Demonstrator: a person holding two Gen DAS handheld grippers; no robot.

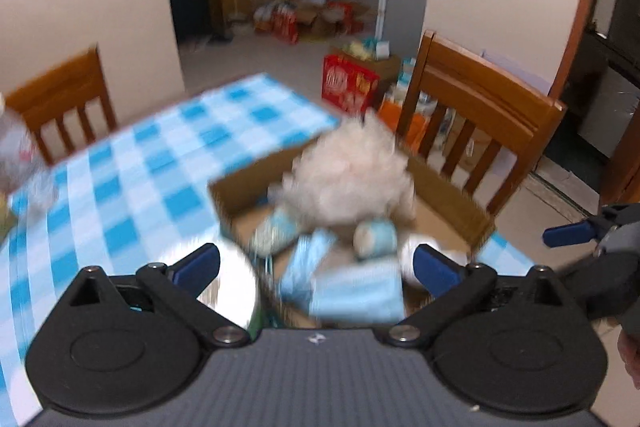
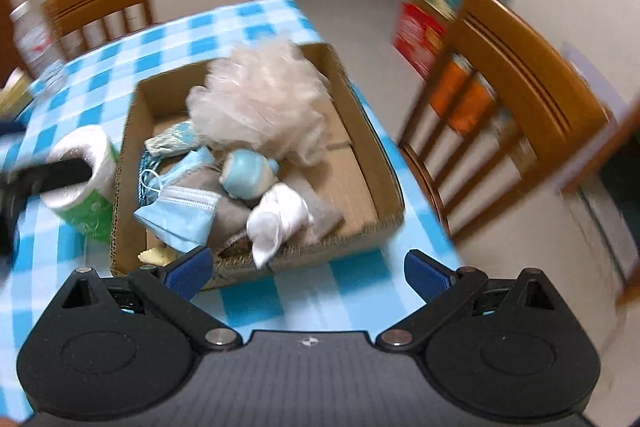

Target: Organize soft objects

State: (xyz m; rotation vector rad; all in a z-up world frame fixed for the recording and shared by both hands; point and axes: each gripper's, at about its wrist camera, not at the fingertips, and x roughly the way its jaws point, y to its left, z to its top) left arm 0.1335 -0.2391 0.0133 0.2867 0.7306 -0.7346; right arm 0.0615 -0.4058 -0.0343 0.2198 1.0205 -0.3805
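Spread with a blue-and-white checked cloth, the desk, flanked by two wooden chairs on a pale floor. Near its right edge, a shallow cardboard box, open on top, carrying the soft objects. Biggest among them, a cream fluffy bath pouf, piled at the far side of the box and rising above the rim. Below it, a grey cloth under a light blue face mask, the mask draped toward the box's left wall. Beside those, a rolled white sock against the near wall and a blue-and-white rolled pair just behind it. Just outside the left wall, a toilet roll in green wrap, standing upright. Farther left, a clear plastic bottle. Left tongs spread wide over the near part of the box, nothing between the pads. Right tongs likewise apart and empty, hovering above the cloth at the box's near wall.
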